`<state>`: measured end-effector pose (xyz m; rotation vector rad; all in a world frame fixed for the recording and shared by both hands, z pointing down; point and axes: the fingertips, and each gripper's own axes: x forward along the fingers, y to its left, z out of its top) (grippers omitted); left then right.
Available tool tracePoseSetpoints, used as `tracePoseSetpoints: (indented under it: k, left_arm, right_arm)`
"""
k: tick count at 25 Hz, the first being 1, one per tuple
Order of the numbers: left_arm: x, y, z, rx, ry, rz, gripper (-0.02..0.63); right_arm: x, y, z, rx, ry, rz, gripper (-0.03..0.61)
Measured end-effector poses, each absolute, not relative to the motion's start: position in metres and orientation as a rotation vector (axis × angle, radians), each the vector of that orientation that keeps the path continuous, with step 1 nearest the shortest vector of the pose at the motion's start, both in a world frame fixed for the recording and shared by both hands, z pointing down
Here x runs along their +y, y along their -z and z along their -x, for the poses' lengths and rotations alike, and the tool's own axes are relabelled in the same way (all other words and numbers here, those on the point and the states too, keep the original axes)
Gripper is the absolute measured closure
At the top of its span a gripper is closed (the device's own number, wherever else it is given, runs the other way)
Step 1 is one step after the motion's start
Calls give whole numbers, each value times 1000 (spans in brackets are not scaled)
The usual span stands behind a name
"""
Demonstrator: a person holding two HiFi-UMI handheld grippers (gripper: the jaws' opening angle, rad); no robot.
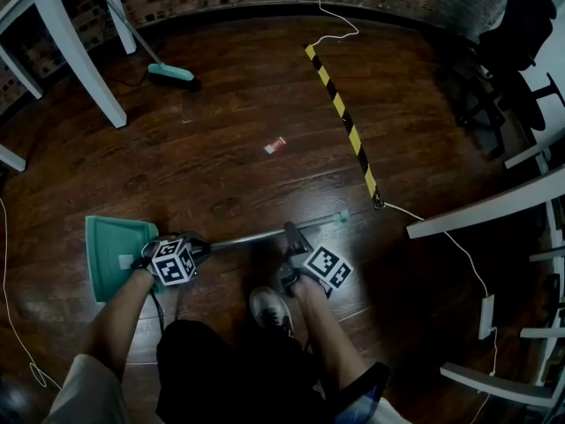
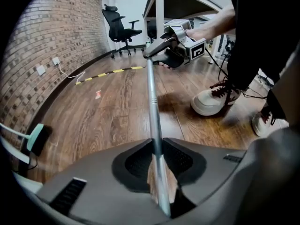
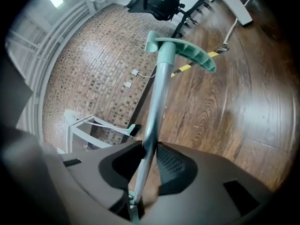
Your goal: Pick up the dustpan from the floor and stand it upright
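The dustpan lies low over the dark wood floor, its teal pan [image 1: 110,256] at the left and its metal handle [image 1: 256,235] running right to a teal end grip [image 1: 341,216]. My left gripper [image 1: 201,247] is shut on the handle just beside the pan; in the left gripper view the pole [image 2: 152,97] rises from between the jaws [image 2: 158,165] toward the right gripper [image 2: 176,46]. My right gripper [image 1: 290,234] is shut on the handle further along; in the right gripper view the pole [image 3: 157,102] passes between the jaws [image 3: 147,156] up to the teal grip [image 3: 187,51].
A broom with a teal head [image 1: 172,73] leans at the back left near white table legs [image 1: 79,56]. A yellow-black tape strip [image 1: 340,104] and a small scrap [image 1: 275,146] lie on the floor. White desks [image 1: 494,206] and office chairs [image 1: 521,25] stand at the right. My shoe [image 1: 267,307] is just behind the handle.
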<state>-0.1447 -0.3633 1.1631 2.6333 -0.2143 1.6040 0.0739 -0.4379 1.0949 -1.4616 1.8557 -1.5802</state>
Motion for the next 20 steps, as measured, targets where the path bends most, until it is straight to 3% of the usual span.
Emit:
tracePoseSetpoints:
  k: [20]
  left_arm:
    - [-422, -1030, 130, -757, -890, -2826, 518]
  right_arm:
    - [-492, -831, -9, 2341, 789, 1362, 523]
